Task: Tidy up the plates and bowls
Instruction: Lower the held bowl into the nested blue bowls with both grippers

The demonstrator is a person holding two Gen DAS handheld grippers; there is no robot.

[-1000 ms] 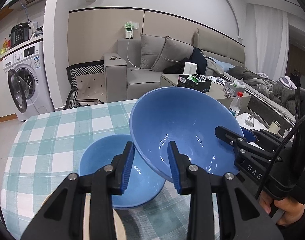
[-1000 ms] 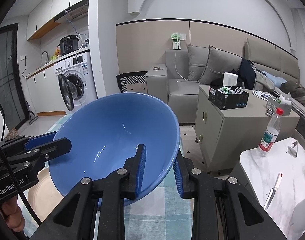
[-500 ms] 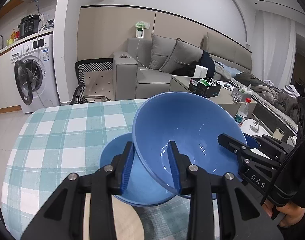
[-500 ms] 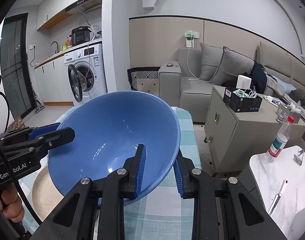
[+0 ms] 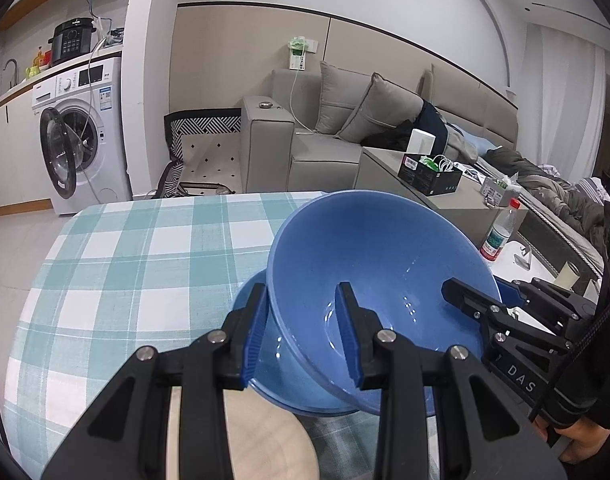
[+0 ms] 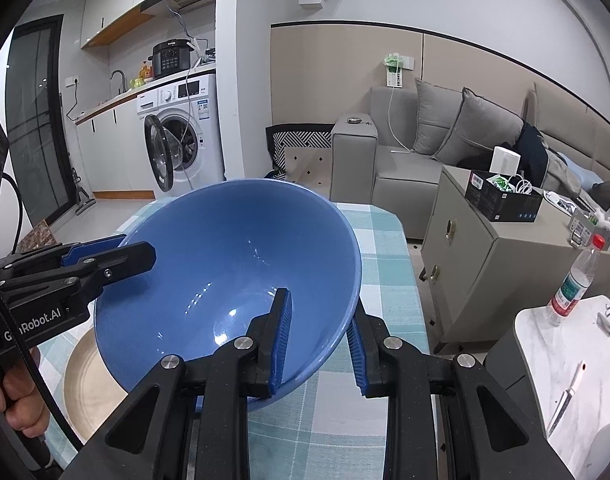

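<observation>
Both grippers pinch one tilted blue bowl [image 5: 369, 264] by its rim: the left gripper [image 5: 301, 336] at 7 o'clock, the right gripper [image 6: 319, 340] at 5 o'clock, jaws nearly closed. It hangs over a second bowl [image 5: 273, 364] on the table [image 5: 117, 264].

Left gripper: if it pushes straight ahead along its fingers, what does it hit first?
The left gripper is already clamped on the upper blue bowl's rim, so it just drives that bowl. Beyond, probably the lower blue bowl beneath it; depth unclear.
</observation>
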